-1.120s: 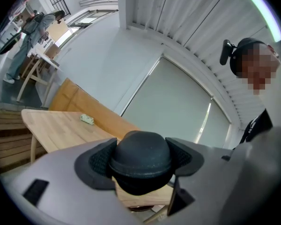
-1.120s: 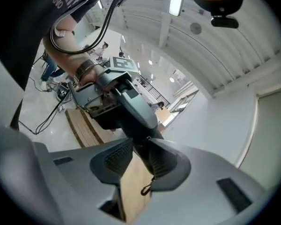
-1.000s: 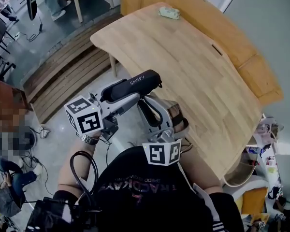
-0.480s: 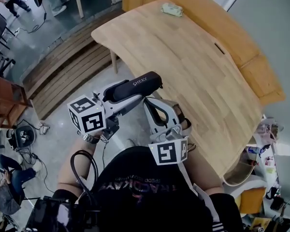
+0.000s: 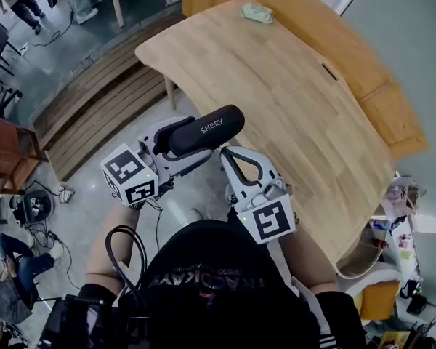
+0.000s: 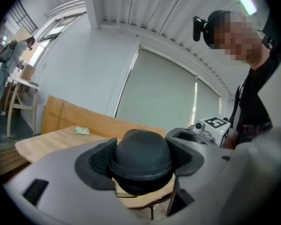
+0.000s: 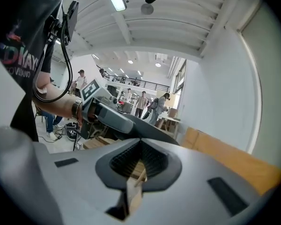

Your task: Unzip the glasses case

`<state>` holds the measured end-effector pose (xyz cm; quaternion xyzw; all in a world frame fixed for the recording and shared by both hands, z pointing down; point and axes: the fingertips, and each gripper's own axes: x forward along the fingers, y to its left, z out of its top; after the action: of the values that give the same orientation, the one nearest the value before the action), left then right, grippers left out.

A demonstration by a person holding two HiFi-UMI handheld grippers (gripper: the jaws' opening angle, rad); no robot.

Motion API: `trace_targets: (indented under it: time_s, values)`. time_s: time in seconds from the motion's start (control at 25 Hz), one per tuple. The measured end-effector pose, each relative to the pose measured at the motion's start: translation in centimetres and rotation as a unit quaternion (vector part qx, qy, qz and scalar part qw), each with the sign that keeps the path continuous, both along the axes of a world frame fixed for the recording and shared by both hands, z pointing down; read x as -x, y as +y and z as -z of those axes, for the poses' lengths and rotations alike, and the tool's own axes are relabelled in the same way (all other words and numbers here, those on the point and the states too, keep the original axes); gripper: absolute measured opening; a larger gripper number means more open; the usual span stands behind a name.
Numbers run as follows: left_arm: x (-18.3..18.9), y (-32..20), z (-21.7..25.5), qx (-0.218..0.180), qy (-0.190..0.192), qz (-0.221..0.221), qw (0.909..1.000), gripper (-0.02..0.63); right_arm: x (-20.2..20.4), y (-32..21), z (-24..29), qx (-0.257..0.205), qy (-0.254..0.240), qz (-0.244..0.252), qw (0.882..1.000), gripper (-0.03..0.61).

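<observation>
Off the near, curved edge of a light wooden worktop (image 5: 291, 100), above the grey floor, a black, oblong hard-shell glasses case (image 5: 203, 129) lettered "SHERY" in white is held in the air by the left gripper (image 5: 173, 145). The case is carried roughly level. Its end nearer the person is clamped between the pale grey jaws, and its other end is left free, pointing toward the worktop. In the left gripper view, the case's rounded end is seen gripped from both sides by the dark ribbed pads (image 6: 99, 161).

The right gripper (image 5: 229, 155) is brought in from the person's right, with its tips placed just under the free end of the case. Its jaws are shown pressed together in the right gripper view, with only a thin slit left between the pads. Whether the zip pull is caught in them cannot be told, and the zip itself cannot be made out.

At the far end of the worktop a small pale green object (image 5: 256, 13) is seen lying alone, well apart from both grippers. Beyond the worktop's left side, slatted wooden boards (image 5: 102, 100) are laid across the floor.
</observation>
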<state>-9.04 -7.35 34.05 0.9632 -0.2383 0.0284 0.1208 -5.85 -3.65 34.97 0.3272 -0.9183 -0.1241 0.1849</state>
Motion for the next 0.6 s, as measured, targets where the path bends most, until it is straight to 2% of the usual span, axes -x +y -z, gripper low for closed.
trace_targets:
  time_s: [0.36, 0.48, 0.6]
  values:
    - [-0.3, 0.6, 0.7, -0.029, 0.011, -0.036, 0.9989, 0.331, -2.8, -1.4, 0.8, -0.004, -0.019, -0.001, 1.000, 0.019]
    - [-0.3, 0.8, 0.6, -0.035, 0.007, -0.056, 0.9978, 0.330, -3.9, -1.9, 0.6, 0.028, -0.050, -0.011, 0.998, 0.020]
    - [-0.5, 1.1, 0.4, -0.046, -0.015, -0.073, 0.9962, 0.330, -4.8, -2.3, 0.3, 0.035, -0.033, 0.002, 0.999, 0.020]
